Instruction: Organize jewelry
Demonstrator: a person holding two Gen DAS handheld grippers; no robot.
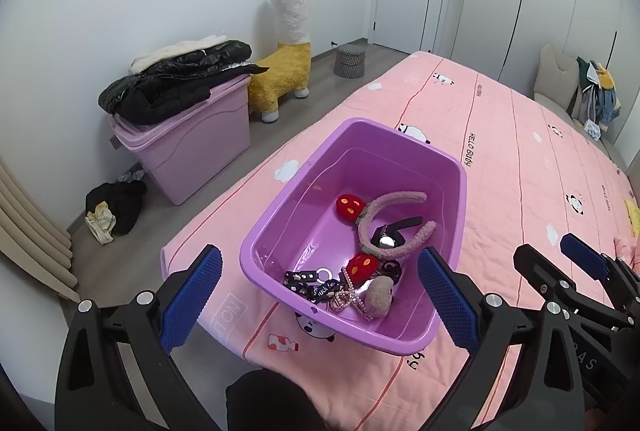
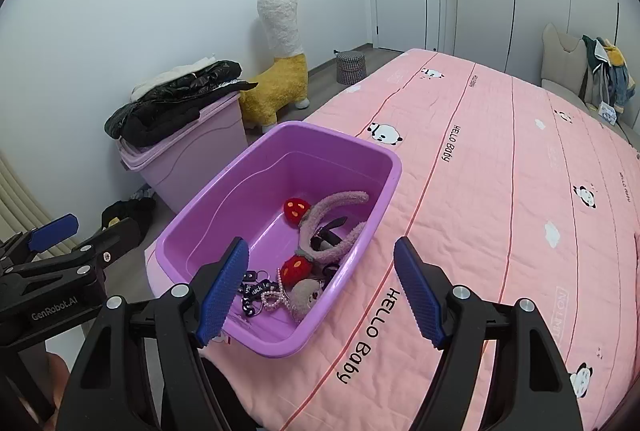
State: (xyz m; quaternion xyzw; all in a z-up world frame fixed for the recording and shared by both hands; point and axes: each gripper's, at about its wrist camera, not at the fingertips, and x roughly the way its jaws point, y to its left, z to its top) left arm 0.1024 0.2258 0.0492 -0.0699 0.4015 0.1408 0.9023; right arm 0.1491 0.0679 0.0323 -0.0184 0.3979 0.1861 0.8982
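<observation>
A black jacket (image 1: 172, 87) lies on a lilac storage box (image 1: 192, 151) beside a plush alpaca (image 1: 286, 51) on the floor.

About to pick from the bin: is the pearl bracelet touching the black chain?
Touching. In the left wrist view the pearl bracelet overlaps the black chain at the near end of the purple bin, with no gap between them.

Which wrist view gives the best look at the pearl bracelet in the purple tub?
The left wrist view: the pearl bracelet lies unobstructed near the purple tub's front wall, beads visible. In the right wrist view the bracelet appears smaller, close beside the right claw's blue finger pad.
</observation>
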